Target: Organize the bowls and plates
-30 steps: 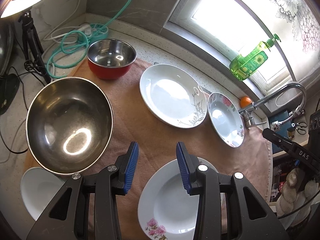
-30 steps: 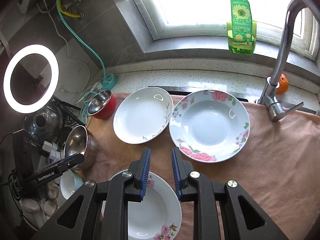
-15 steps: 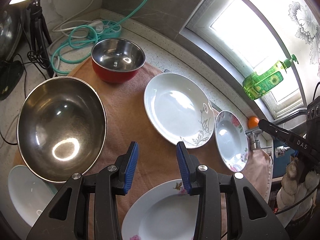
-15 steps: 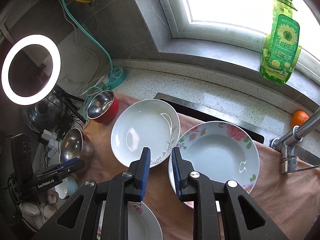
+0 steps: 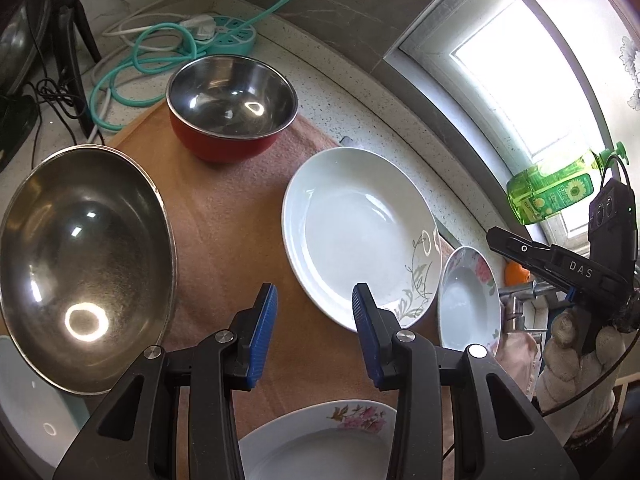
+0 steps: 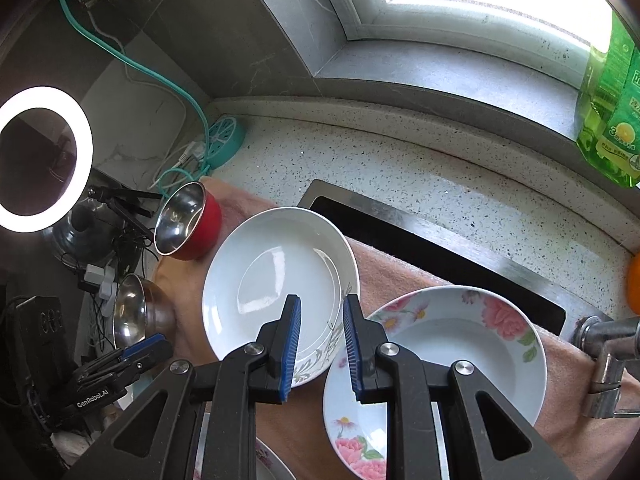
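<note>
On the pink cloth (image 5: 224,216) spread over the speckled counter (image 6: 400,168) lie the dishes: a plain white plate with a grey leaf pattern (image 5: 360,236), a rose-patterned deep plate (image 6: 440,360) to its right with the two rims close together, and a third flowered plate (image 5: 320,440) at the near edge. A red bowl with a steel lining (image 5: 232,100) sits at the far left corner of the cloth, a large steel bowl (image 5: 80,272) stands nearer on the left, and a pale bowl (image 5: 28,412) shows partly under its edge. The left gripper (image 5: 314,336) hangs above bare cloth with its blue pads apart and nothing between them; the large steel bowl is to its left, the leaf-pattern plate just ahead and to the right, and the flowered plate below its fingers. The right gripper (image 6: 320,344) is over the near rim of the leaf-pattern plate, its pads narrowly parted with the rim showing in the gap; the pads do not visibly press on it, and whether the rim is level with them or lower I cannot tell. The rose plate lies just to the right of its right finger. From the left camera, a gloved hand (image 5: 576,372) carries that right gripper at the far right. A green soap bottle (image 6: 612,100) stands on the window ledge, and a steel tap (image 6: 608,356) rises at the right.
</note>
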Demonstrator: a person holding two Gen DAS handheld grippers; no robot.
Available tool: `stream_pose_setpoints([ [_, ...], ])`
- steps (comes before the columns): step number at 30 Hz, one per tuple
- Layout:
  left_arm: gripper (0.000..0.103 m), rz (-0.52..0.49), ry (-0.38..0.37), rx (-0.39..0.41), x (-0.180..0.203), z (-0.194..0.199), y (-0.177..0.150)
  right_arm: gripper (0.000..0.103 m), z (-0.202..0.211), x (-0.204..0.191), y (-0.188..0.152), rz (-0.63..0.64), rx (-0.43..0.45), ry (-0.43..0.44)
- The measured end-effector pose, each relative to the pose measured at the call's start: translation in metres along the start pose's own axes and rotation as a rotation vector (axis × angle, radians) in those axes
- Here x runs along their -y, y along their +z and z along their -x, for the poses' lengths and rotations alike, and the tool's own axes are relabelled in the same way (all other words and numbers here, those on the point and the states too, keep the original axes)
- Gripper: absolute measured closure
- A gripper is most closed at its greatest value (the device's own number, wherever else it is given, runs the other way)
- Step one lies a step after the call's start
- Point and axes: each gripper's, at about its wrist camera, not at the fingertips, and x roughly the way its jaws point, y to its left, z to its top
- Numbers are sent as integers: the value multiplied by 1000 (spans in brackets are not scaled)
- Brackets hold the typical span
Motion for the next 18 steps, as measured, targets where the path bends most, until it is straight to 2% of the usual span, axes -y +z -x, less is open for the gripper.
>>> stream_pose_setpoints([
  [11,68,85,10,-40,-10,-21,16,83,-41,18,26,-39,-74,31],
  [18,68,108,20,-58,-10,-29,27,83,-62,24,35,-39,-101,3],
])
